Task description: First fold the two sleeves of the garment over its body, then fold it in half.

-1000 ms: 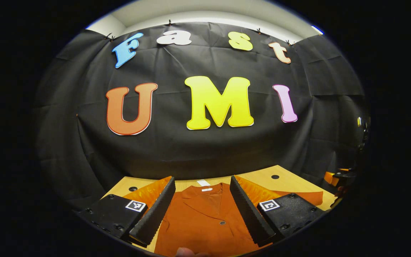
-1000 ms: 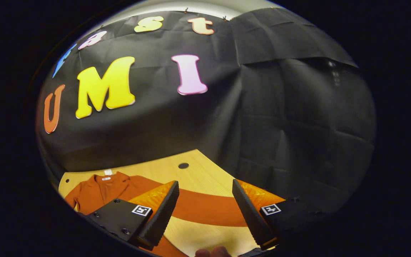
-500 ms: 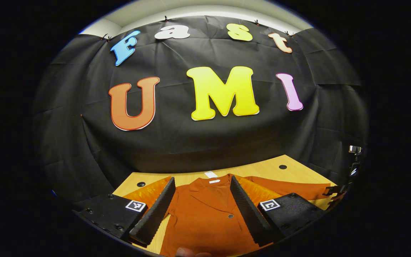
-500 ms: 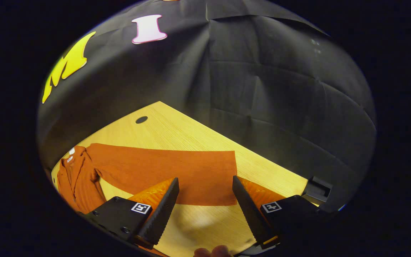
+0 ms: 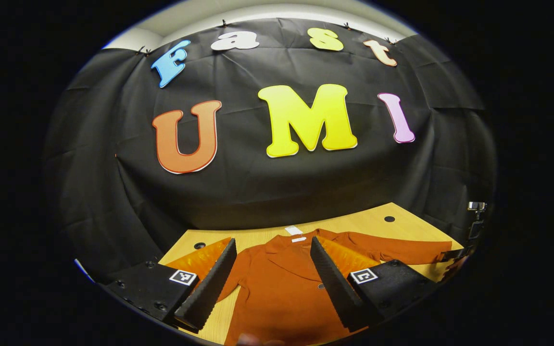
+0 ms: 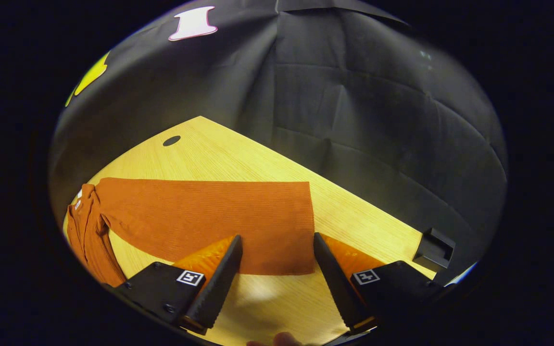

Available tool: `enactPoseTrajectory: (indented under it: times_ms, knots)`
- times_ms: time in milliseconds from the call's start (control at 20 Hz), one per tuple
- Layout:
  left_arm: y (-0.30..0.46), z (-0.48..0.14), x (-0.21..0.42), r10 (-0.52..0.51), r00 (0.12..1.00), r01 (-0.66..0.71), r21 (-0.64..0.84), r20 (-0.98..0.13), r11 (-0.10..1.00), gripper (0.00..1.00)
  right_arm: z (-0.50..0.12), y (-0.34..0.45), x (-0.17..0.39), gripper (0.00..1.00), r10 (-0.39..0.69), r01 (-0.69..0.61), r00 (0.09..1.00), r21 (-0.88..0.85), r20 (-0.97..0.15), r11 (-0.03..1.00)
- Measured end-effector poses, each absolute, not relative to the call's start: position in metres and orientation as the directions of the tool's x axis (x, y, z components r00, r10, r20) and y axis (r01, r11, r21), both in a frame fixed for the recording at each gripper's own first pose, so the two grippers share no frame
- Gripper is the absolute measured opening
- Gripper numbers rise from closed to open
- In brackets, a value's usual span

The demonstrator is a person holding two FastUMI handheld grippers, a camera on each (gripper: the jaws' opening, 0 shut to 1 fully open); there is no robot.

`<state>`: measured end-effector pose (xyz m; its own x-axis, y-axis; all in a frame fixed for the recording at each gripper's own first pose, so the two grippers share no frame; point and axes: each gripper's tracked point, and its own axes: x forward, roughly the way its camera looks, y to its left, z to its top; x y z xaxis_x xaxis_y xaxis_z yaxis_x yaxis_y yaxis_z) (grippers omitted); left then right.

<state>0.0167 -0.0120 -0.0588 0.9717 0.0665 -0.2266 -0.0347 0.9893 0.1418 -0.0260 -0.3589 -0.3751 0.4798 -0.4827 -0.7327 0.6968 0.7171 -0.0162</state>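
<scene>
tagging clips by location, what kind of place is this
Probably a staged recording booth, not a lived-in home: black cloth wall hung as a backdrop, a bare wooden table holding just an orange garment, and what looks like a small camera on a stand at the table's side.

Left gripper view faces wall, right gripper view tilts down, both share garment (image 5: 282,288).

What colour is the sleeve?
Rust orange, plain with a fine rib; the sleeve shows best in the right gripper view.
</scene>
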Motion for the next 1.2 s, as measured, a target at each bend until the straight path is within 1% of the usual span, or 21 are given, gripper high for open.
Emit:
enactPoseTrajectory:
  times_ms: [100, 150, 200, 250, 350, 400, 500, 550, 600, 900, 950, 1100, 1150, 1200]
  knots:
    - [-0.008, -0.060, 0.015, 0.072, 0.971, -0.042, 0.134, -0.230, 0.990, 0.99, -0.377, -0.363, -0.025, 0.76, -0.483, 0.694, 0.481, -0.019, -0.732, 0.720]
    - [-0.006, -0.060, 0.016, 0.074, 0.970, -0.044, 0.132, -0.230, 0.990, 0.99, -0.377, -0.365, -0.027, 0.74, -0.475, 0.698, 0.481, -0.007, -0.737, 0.716]
    - [-0.004, -0.061, 0.015, 0.078, 0.970, -0.049, 0.130, -0.230, 0.990, 0.99, -0.377, -0.365, -0.027, 0.58, -0.472, 0.705, 0.477, 0.002, -0.741, 0.709]
    - [-0.001, -0.062, 0.015, 0.083, 0.969, -0.055, 0.127, -0.232, 0.990, 1.00, -0.377, -0.367, -0.027, 0.59, -0.480, 0.710, 0.467, -0.008, -0.743, 0.704]
    - [0.004, -0.063, 0.015, 0.093, 0.967, -0.065, 0.122, -0.236, 0.990, 1.00, -0.374, -0.367, -0.024, 0.38, -0.473, 0.727, 0.469, 0.021, -0.746, 0.687]
    - [0.007, -0.063, 0.015, 0.099, 0.967, -0.072, 0.120, -0.235, 0.990, 1.00, -0.375, -0.370, -0.018, 0.34, -0.461, 0.722, 0.493, 0.052, -0.738, 0.690]
    - [0.012, -0.063, 0.012, 0.111, 0.966, -0.084, 0.121, -0.234, 0.989, 1.00, -0.373, -0.369, -0.018, 0.08, -0.446, 0.729, 0.496, 0.079, -0.745, 0.679]
    - [0.015, -0.063, 0.011, 0.114, 0.966, -0.088, 0.122, -0.233, 0.989, 1.00, -0.373, -0.369, -0.019, 0.08, -0.439, 0.731, 0.498, 0.090, -0.748, 0.677]
    - [0.018, -0.062, 0.011, 0.119, 0.965, -0.092, 0.124, -0.233, 0.988, 1.00, -0.370, -0.370, -0.017, 0.00, -0.435, 0.736, 0.492, 0.093, -0.754, 0.671]
    - [0.043, -0.066, 0.004, 0.168, 0.957, -0.145, 0.113, -0.238, 0.983, 1.00, -0.332, -0.373, -0.002, 0.02, -0.462, 0.704, 0.539, 0.075, -0.704, 0.706]
    - [0.046, -0.066, 0.004, 0.172, 0.957, -0.150, 0.109, -0.234, 0.983, 1.00, -0.321, -0.375, 0.004, 0.00, -0.469, 0.695, 0.554, 0.071, -0.688, 0.715]
    - [0.058, -0.064, 0.002, 0.184, 0.958, -0.167, 0.095, -0.220, 0.981, 0.99, -0.275, -0.372, 0.033, 0.01, -0.482, 0.645, 0.626, 0.060, -0.613, 0.761]
    - [0.062, -0.063, 0.002, 0.189, 0.958, -0.174, 0.087, -0.216, 0.981, 1.00, -0.256, -0.367, 0.047, 0.00, -0.479, 0.620, 0.654, 0.053, -0.586, 0.782]
    - [0.068, -0.065, 0.000, 0.196, 0.957, -0.183, 0.079, -0.215, 0.980, 1.00, -0.239, -0.360, 0.061, 0.01, -0.474, 0.592, 0.684, 0.043, -0.555, 0.805]
